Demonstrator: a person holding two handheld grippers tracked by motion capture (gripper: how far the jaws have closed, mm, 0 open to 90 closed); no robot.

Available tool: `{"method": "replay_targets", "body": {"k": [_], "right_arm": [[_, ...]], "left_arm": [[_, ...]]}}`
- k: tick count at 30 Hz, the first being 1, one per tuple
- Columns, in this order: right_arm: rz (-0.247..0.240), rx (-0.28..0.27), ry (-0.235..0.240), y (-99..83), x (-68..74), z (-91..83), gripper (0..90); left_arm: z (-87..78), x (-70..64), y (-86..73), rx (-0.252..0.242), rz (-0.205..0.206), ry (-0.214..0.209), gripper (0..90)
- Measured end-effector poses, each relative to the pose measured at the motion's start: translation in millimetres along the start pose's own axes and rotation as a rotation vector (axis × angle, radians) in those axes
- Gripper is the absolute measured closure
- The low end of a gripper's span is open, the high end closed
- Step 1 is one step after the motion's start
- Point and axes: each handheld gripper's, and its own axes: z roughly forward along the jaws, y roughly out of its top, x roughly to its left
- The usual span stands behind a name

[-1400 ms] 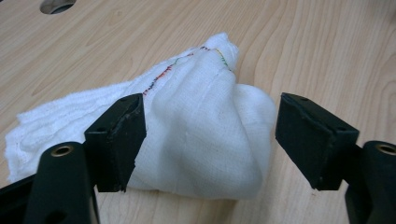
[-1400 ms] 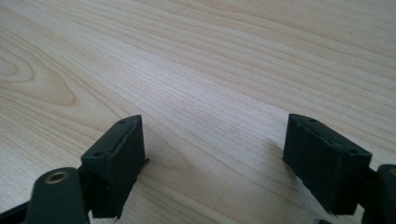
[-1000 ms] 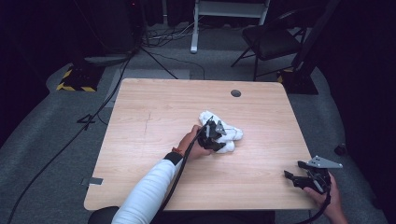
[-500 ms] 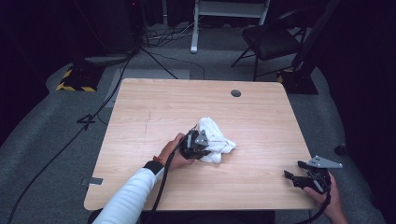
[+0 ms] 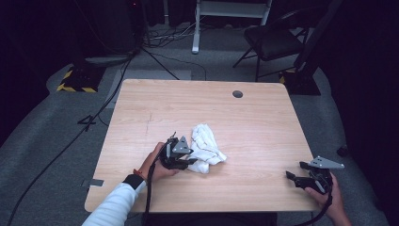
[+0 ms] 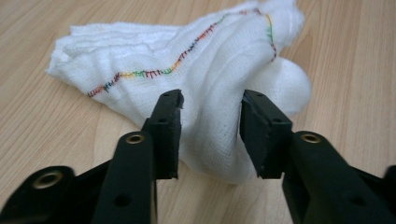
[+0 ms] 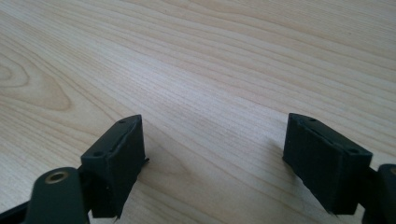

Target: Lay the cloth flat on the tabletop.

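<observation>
A crumpled white cloth [image 5: 207, 143] with a multicoloured stitched hem lies near the middle of the wooden table [image 5: 263, 117]. My left gripper [image 5: 190, 162] sits at the cloth's near left end. In the left gripper view the cloth [image 6: 205, 60] bunches into a thick fold between the jaws, and the left gripper [image 6: 211, 105] is shut on that fold with both pads pressing it. My right gripper [image 5: 291, 178] rests low at the table's near right corner. In its own view the right gripper [image 7: 212, 140] stands wide open over bare wood.
A round cable hole [image 5: 237, 93] sits near the table's far edge. Beyond the table stand a black chair [image 5: 275, 40], a white stand [image 5: 195, 28] and cables on the grey floor. A yellow-and-black striped base [image 5: 75, 80] lies at far left.
My left gripper has pulled back toward the near left of the table, and the cloth has shifted that way with it. The right gripper has stayed still.
</observation>
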Motion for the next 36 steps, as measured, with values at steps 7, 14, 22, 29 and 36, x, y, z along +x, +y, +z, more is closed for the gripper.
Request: {"method": "replay_targets", "body": {"k": [7, 14, 22, 29, 36], "right_arm": [[-0.015, 0.010, 0.019, 6.4, -0.1, 5.8, 20.8], [-0.046, 0.009, 0.051, 12.7, -0.5, 11.7, 24.7], [-0.119, 0.024, 0.084, 29.2, 4.2, 19.9, 30.1], [-0.184, -0.011, 0.118, 63.0, 23.0, 32.4, 36.2], [-0.244, -0.025, 0.154, 109.9, 48.8, 54.2, 39.0]], "left_arm": [[7.6, -22.8, 19.4, -0.022, 0.031, 0.067, 27.0], [31.0, -40.7, 48.6, -0.005, 0.110, 0.029, 26.7], [46.6, -35.6, 56.6, 0.042, 0.119, -0.032, 54.8], [36.9, -28.4, 51.5, 0.041, 0.127, -0.044, 81.3], [12.1, -18.7, 44.0, -0.023, 0.096, -0.017, 83.8]]}}
